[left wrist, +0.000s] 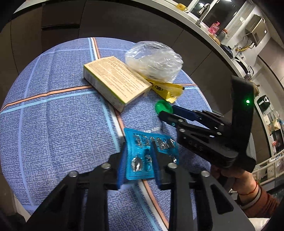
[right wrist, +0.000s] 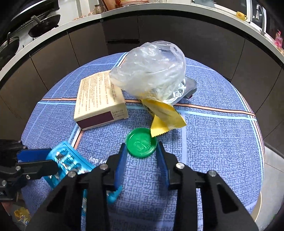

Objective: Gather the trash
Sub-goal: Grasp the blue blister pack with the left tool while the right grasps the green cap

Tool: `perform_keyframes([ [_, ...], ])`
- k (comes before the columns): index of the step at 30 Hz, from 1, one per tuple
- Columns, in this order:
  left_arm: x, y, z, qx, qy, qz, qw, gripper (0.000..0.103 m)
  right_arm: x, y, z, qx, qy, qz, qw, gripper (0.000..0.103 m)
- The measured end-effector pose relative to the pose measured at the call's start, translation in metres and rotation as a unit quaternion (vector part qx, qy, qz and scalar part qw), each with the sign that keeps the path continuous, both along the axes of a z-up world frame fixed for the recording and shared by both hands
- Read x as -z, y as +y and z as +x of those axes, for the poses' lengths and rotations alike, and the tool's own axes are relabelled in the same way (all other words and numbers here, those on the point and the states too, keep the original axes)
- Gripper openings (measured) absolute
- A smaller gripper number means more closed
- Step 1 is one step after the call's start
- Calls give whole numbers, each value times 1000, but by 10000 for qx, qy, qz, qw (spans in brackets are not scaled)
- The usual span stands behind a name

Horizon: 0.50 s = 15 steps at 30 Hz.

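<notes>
A blue blister pack [left wrist: 149, 152] lies on the blue checked tablecloth [left wrist: 62, 124], between the open fingers of my left gripper [left wrist: 138, 147]; the pack also shows in the right wrist view [right wrist: 67, 161]. A green plastic lid [right wrist: 141, 144] lies just ahead of my open right gripper [right wrist: 142, 151], its near edge between the fingertips. The lid [left wrist: 163, 107] and right gripper [left wrist: 168, 112] also show in the left wrist view. Beyond lie a cream carton [right wrist: 99, 99], a crumpled clear plastic bag [right wrist: 150, 71] and a yellow wrapper [right wrist: 165, 115].
The small round table [right wrist: 221, 142] drops off on all sides. Dark cabinets [right wrist: 124, 32] and a white counter [right wrist: 159, 12] curve behind it. A grey foil pouch [right wrist: 190, 87] lies under the clear bag.
</notes>
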State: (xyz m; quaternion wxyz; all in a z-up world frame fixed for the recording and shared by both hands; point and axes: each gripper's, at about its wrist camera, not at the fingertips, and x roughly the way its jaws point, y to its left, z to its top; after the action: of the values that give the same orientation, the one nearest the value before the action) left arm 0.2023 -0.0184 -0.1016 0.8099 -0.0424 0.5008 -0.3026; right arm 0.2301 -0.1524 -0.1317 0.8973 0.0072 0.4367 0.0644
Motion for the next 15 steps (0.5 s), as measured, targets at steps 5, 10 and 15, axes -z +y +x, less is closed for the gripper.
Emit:
perform_keyframes([
  [5, -5, -10, -4, 119, 13, -67, 9999, 23, 1, 2, 2, 12, -7, 19, 10000, 35],
  [10, -5, -17, -4, 87, 8, 12, 10000, 22, 0, -2, 0, 5, -37, 8, 10000, 35],
  [15, -10, -19, -11, 41, -166, 62, 9998, 9, -9, -6, -12, -32, -101, 116, 9999, 34],
])
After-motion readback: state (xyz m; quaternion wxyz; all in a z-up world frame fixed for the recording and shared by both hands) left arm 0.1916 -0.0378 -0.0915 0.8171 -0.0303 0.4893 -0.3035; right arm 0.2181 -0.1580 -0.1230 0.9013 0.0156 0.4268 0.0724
